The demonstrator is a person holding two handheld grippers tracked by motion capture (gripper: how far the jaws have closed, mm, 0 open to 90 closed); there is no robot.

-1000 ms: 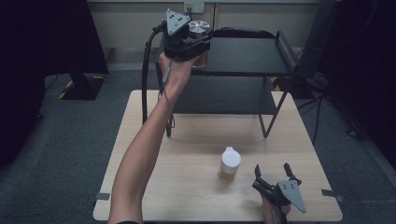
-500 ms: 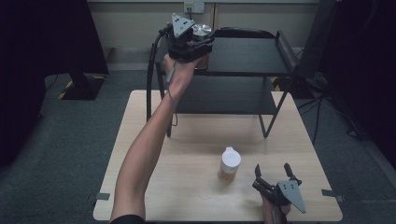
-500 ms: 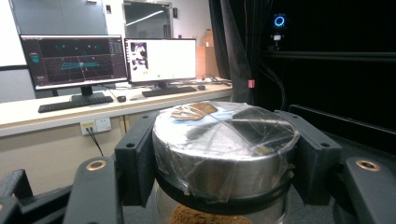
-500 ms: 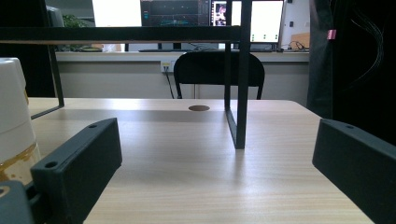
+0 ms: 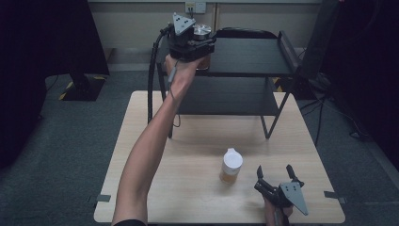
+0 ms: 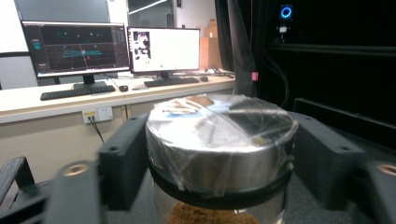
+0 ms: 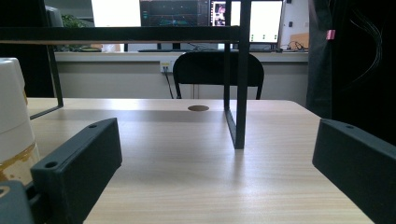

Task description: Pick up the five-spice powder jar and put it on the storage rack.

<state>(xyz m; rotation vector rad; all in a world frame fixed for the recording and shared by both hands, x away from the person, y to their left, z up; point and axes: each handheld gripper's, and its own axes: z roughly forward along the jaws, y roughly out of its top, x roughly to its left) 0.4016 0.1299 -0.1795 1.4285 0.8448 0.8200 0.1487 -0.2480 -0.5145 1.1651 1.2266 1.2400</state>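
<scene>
At the left end of the black shelf's top tier [image 5: 254, 56], the left gripper [image 5: 197, 44] holds a jar with a silver lid [image 6: 219, 140], its fingers [image 6: 123, 163] pressed against both sides just under the plastic-wrapped lid; brown contents show through the glass below. In the high view the jar [image 5: 203, 33] sits at or just above the tier's surface, and I cannot tell whether its base already rests there. The person's left arm reaches up and forward across the desk [image 5: 141, 188] to get there. Near the desk's front right corner, the right gripper [image 5: 277, 181] rests low with its fingers [image 7: 79, 168] spread wide and holding nothing. Just to its left stands a second jar with a white cap [image 5: 231, 165], touched by neither gripper. My judgement is that the shelving of the first jar is nearly done, with only the set-down and release left, while the white-capped jar remains to be picked up if it is meant to follow.
</scene>
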